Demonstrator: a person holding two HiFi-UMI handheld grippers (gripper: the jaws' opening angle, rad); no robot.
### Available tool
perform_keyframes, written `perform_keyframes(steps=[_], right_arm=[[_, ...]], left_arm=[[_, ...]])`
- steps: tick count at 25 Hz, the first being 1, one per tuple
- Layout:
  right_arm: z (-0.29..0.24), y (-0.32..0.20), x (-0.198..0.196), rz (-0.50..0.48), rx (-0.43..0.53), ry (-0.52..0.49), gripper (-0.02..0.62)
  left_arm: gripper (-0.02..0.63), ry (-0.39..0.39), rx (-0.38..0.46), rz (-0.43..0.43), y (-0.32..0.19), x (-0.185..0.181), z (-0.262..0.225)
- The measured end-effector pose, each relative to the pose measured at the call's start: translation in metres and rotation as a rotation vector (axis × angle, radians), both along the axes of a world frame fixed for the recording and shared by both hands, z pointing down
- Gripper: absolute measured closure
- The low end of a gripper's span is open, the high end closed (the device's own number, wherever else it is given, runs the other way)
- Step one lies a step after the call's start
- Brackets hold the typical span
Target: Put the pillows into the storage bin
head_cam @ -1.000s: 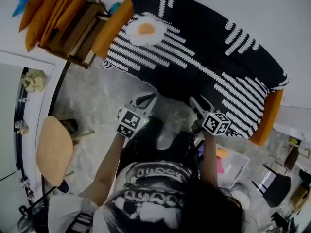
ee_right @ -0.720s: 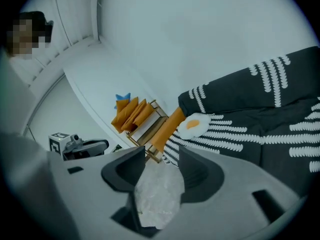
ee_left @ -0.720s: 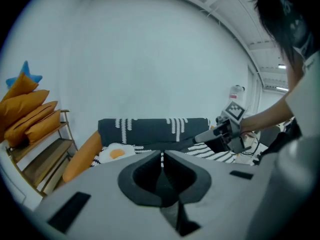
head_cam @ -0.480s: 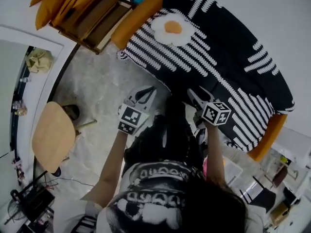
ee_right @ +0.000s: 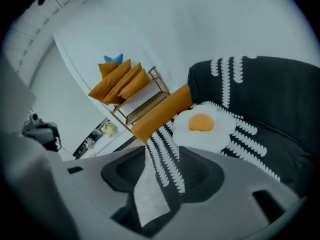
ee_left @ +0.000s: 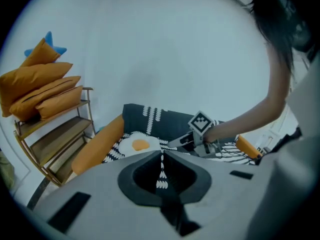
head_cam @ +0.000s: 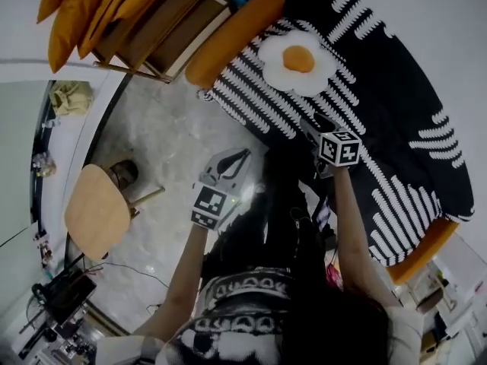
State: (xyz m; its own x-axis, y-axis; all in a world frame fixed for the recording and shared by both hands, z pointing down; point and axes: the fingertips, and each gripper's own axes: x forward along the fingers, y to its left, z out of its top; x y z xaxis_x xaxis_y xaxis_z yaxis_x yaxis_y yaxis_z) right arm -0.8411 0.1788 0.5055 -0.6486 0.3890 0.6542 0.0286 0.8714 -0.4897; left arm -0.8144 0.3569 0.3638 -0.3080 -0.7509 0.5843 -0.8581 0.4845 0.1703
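The left gripper (ee_left: 161, 155) has its jaws closed together, with only a thin slit between them and nothing held. It hangs over the floor (head_cam: 167, 150), just short of the sofa (head_cam: 396, 112). The right gripper (ee_right: 164, 149) has its jaws parted and empty (only floor and striped cover show through the gap). It is over the seat front, aimed at the fried-egg pillow (head_cam: 298, 61), near it but not touching. This pillow lies flat on the seat beside the orange armrest (head_cam: 236, 33). Orange pillows (head_cam: 76, 10) are stacked on the wooden shelf (head_cam: 171, 21).
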Motion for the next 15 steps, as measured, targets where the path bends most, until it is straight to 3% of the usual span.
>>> perform_keyframes(steps=[5,10,12,15], right_arm=[[0.088,-0.023,-0.091,-0.06,0.02,0.106,0.382],[0.169,-0.022,-0.157,-0.123,0.022,0.187,0.345],[0.196,-0.01,-0.175,-0.205,0.061,0.204,0.308],[0.231,0.008,-0.18,-0.431,0.227,0.236,0.281]], left_arm=[[0.592,0.01,-0.017,-0.029,-0.044,-0.076,0.03],[0.592,0.037,-0.047,-0.042,-0.073,-0.138,0.074],[0.592,0.049,-0.07,-0.045,-0.074,-0.157,0.094],[0.592,0.069,-0.101,-0.068,-0.068,-0.174,0.112]])
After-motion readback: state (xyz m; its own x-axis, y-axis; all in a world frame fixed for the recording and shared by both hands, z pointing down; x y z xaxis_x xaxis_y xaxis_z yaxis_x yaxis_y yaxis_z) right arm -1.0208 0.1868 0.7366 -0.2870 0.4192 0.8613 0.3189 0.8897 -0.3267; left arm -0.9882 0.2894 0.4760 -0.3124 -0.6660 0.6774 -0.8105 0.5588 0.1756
